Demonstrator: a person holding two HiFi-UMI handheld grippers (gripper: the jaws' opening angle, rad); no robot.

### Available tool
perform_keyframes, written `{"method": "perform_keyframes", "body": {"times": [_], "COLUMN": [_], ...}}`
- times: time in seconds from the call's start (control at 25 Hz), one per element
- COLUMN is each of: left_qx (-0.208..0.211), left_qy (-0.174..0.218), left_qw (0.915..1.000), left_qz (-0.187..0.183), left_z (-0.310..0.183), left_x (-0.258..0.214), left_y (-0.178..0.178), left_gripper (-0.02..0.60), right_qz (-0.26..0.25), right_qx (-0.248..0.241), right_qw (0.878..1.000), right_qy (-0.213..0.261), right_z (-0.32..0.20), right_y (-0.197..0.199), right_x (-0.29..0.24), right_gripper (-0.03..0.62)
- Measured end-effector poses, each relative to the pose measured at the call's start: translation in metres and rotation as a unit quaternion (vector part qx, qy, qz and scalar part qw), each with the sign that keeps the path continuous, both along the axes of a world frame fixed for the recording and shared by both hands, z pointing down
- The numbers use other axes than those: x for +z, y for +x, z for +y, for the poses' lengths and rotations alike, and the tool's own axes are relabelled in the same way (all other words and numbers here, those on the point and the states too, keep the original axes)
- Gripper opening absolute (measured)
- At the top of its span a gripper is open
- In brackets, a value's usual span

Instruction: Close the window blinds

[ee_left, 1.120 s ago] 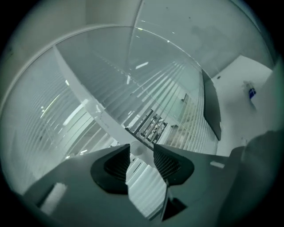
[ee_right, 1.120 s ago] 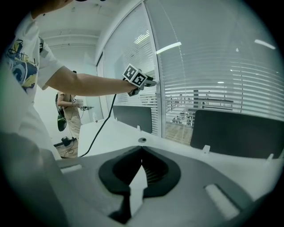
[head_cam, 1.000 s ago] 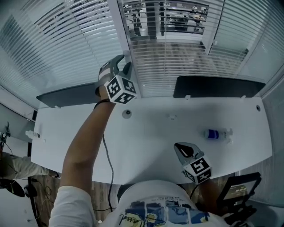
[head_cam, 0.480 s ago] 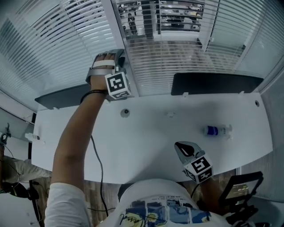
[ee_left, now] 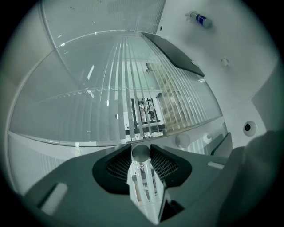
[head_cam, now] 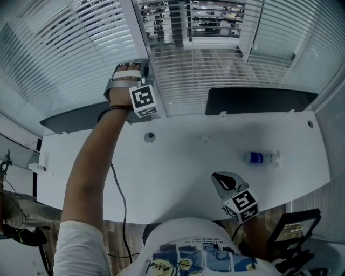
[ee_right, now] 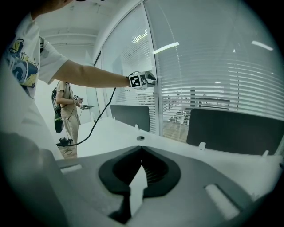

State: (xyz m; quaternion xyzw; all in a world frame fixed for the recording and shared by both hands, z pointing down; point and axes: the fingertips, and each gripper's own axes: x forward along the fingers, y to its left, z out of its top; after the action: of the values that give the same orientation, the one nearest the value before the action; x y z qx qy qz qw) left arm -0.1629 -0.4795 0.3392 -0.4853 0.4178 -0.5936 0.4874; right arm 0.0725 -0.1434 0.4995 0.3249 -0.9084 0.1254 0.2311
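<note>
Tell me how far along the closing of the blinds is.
Nothing looks done: the slats are open, the room beyond showing. In hand: the jaws of the left gripper have just been closing on a round rod. Left: turning the slats shut. The right gripper idles, shut and empty.

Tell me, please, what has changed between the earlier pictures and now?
The left gripper moved up and slightly left in the head view, closer to the blinds, and rolled. Its tongs have just been closing on a round rod between them, apparently the blinds' wand; the pads seem to touch it. The right gripper, tongs shut and empty, the bottle and the desk stayed put.
</note>
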Motion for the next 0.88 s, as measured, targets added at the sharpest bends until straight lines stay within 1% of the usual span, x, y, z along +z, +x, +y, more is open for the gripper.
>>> {"method": "perform_keyframes", "body": {"times": [0.04, 0.16, 0.32, 0.44, 0.52, 0.6, 0.68, 0.72, 0.8, 0.88], "left_qx": [-0.002, -0.003, -0.001, -0.007, -0.007, -0.007, -0.009, -0.012, -0.019, -0.028], "left_qy": [0.001, 0.006, 0.015, 0.014, 0.013, 0.016, 0.016, 0.017, 0.019, 0.024], "left_qw": [1.0, 0.9999, 0.9989, 0.9957, 0.9918, 0.988, 0.9822, 0.9779, 0.966, 0.9516], "left_qz": [0.002, 0.014, 0.044, 0.091, 0.127, 0.154, 0.187, 0.208, 0.257, 0.305], "left_z": [0.0, 0.002, 0.006, 0.009, 0.01, 0.01, 0.011, 0.011, 0.013, 0.014], "left_x": [0.0, 0.0, -0.006, -0.006, -0.006, -0.009, -0.011, -0.012, -0.014, -0.018], "left_y": [0.0, 0.002, 0.002, 0.005, 0.006, 0.006, 0.007, 0.007, 0.007, 0.005], "left_gripper": [0.118, 0.117, 0.117, 0.117, 0.117, 0.117, 0.117, 0.117, 0.117, 0.117], "right_qz": [0.001, 0.001, 0.0, 0.0, 0.0, 0.001, 0.001, 0.001, 0.002, 0.001], "right_qx": [0.001, 0.003, 0.003, 0.0, -0.001, -0.001, 0.0, 0.0, 0.001, 0.001], "right_qw": [1.0, 1.0, 1.0, 1.0, 1.0, 1.0, 1.0, 1.0, 1.0, 1.0], "right_qy": [0.0, 0.001, 0.001, -0.001, -0.003, -0.004, -0.005, -0.005, -0.004, -0.004], "right_z": [0.0, 0.0, 0.0, 0.004, 0.004, 0.003, 0.002, 0.002, 0.001, 0.001], "right_y": [0.001, 0.004, 0.003, 0.003, 0.002, 0.001, 0.001, 0.002, 0.003, 0.003], "right_x": [0.0, 0.0, -0.003, -0.001, 0.0, 0.0, 0.001, 0.001, 0.001, 0.001], "right_gripper": [0.003, 0.003, 0.002, 0.002, 0.003, 0.002, 0.002, 0.002, 0.003, 0.002]}}
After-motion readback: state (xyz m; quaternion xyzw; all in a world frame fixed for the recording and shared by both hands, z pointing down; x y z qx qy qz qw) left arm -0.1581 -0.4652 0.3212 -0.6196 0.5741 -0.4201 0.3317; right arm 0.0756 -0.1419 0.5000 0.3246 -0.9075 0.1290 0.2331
